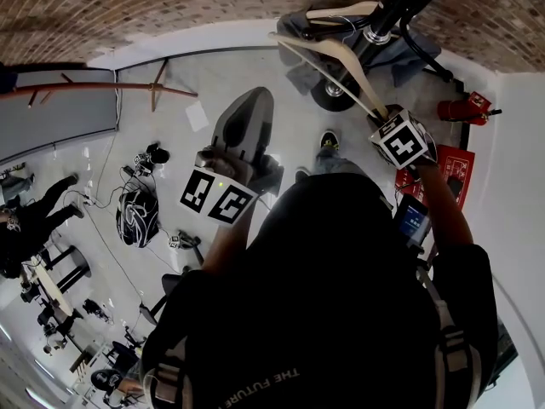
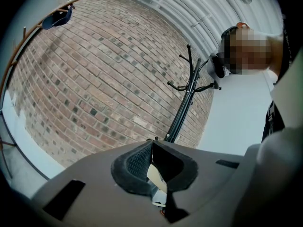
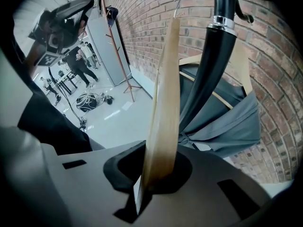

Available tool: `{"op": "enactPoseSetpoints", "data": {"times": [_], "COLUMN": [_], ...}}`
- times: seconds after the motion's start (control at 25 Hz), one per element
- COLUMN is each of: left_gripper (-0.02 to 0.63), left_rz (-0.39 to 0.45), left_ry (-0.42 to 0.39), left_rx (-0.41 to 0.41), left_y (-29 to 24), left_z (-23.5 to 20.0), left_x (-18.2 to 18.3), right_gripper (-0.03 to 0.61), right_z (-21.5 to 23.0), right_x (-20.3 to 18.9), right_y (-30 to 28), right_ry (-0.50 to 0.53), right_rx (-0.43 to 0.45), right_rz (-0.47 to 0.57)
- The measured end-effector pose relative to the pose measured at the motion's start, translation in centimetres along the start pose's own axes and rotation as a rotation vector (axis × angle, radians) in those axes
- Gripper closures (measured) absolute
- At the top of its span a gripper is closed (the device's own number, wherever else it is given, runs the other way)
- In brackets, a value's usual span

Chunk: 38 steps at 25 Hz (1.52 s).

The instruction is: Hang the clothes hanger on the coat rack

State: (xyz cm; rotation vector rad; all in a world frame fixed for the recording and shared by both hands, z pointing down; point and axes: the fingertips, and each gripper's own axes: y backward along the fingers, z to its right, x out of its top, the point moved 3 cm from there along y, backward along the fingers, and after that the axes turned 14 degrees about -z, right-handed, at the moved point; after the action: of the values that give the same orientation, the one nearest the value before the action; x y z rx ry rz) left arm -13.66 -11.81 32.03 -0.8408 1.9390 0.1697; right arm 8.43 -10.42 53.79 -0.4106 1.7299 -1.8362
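Left edge: a wide run of pale floor (image 1: 221, 71) lies open, with a dark helmet (image 1: 136, 216) and loose cables on it and people (image 3: 78, 65) well off at the far side. A brown wooden rack (image 1: 102, 90) stands by a grey panel (image 1: 51, 122) at the foot of the brick wall (image 2: 85, 79). My left tongs (image 2: 152, 167) are raised in front of me with pads pressed together and nothing between them, aimed at the brick with free air all round. Moving right, my right arm is stretched forward and up. The right tongs (image 3: 156, 176) pinch the lower end of the wooden clothes hanger (image 3: 163, 103), which rises steeply from the pads. Its wire hook (image 3: 178, 4) meets a black arm at the top of the coat rack (image 3: 213, 65); I cannot tell whether it bears there. The hanger runs just beside the rack's pole, on its left, with little gap. Behind the pole a second hanger (image 3: 242, 67) carries a grey garment (image 3: 232, 122) close against the brick. Far right, a red fire extinguisher (image 1: 464, 109) sits by the white wall near the rack's foot.
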Motion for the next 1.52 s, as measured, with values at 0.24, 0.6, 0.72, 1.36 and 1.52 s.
{"op": "enactPoseSetpoints", "data": {"times": [0.24,0.6,0.72,1.36,1.52], "left_gripper": [0.594,0.594,0.594,0.594,0.594], "left_rz": [-0.003,-0.009,-0.009,-0.006,-0.004], "left_ry": [0.004,0.004,0.001,-0.017,-0.025], "left_rx": [0.001,-0.007,-0.011,-0.018,-0.023], "left_y": [0.4,0.8,0.8,0.9,0.9], "left_z": [-0.2,-0.1,0.0,0.8,1.2], "left_x": [-0.3,-0.2,-0.1,-0.4,-0.3], "right_gripper": [0.555,0.555,0.555,0.554,0.554], "right_z": [-0.4,-0.6,-0.3,0.8,1.3], "right_x": [-0.1,-0.4,-0.2,-0.1,0.0], "right_y": [-0.5,-0.6,-0.9,-1.8,-1.6], "right_ry": [0.002,-0.004,-0.018,-0.014,-0.013], "right_rx": [-0.004,-0.015,-0.010,-0.032,-0.033], "right_rz": [-0.012,-0.024,-0.019,0.001,0.023]}}
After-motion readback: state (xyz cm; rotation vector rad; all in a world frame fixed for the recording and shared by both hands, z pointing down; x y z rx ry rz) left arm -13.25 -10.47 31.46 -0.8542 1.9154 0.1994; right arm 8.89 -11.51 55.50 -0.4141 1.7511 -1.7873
